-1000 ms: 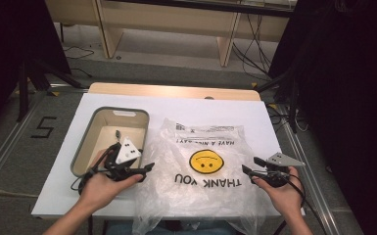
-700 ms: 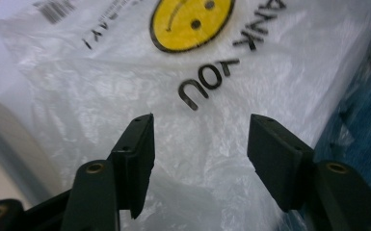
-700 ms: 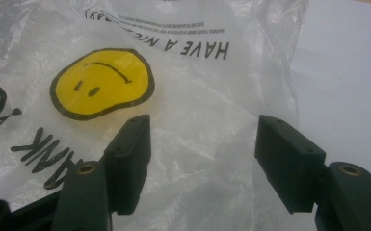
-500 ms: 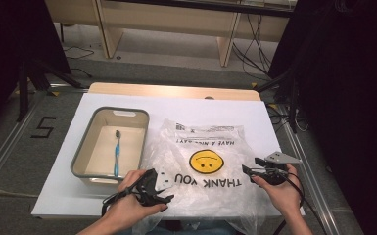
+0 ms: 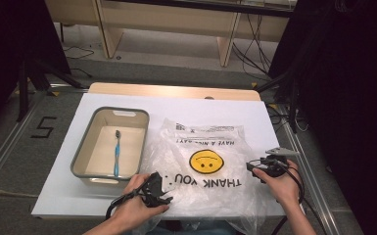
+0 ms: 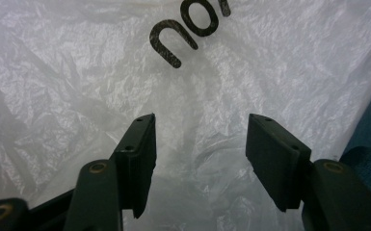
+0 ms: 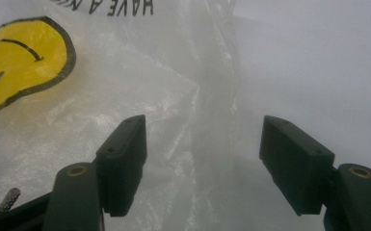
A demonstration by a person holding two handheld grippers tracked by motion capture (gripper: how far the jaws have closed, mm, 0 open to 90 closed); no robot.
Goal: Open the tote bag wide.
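High view: the left tongs (image 5: 159, 188) sit on the near left corner of the clear plastic bag (image 5: 205, 171), and the right tongs (image 5: 264, 166) rest at the bag's right edge, well apart from the left pair. The bag lies flat on the white desk (image 5: 274, 122) between the two, its yellow smiley face (image 5: 206, 161) and "THANK YOU" print just ahead of the left tongs and to the left of the right ones.

Left gripper view has the left tongs (image 6: 200, 139) parted over crinkled film, nothing pinched between them; their jaws have just been closing a little. Right gripper view shows the right tongs (image 7: 202, 144) spread wide, with the bag's edge fold lying under the gap and no pad pressing on it; those jaws have just been opening.

Beyond the left tongs stands the grey bin (image 5: 142, 142), with a blue toothbrush (image 5: 117, 152) lying loose inside it.

Judged from this, the work is at its start: the bag is unopened, neither edge is gripped, and the toothbrush waits in the bin. Gripping both sides and opening the bag's mouth is left to do
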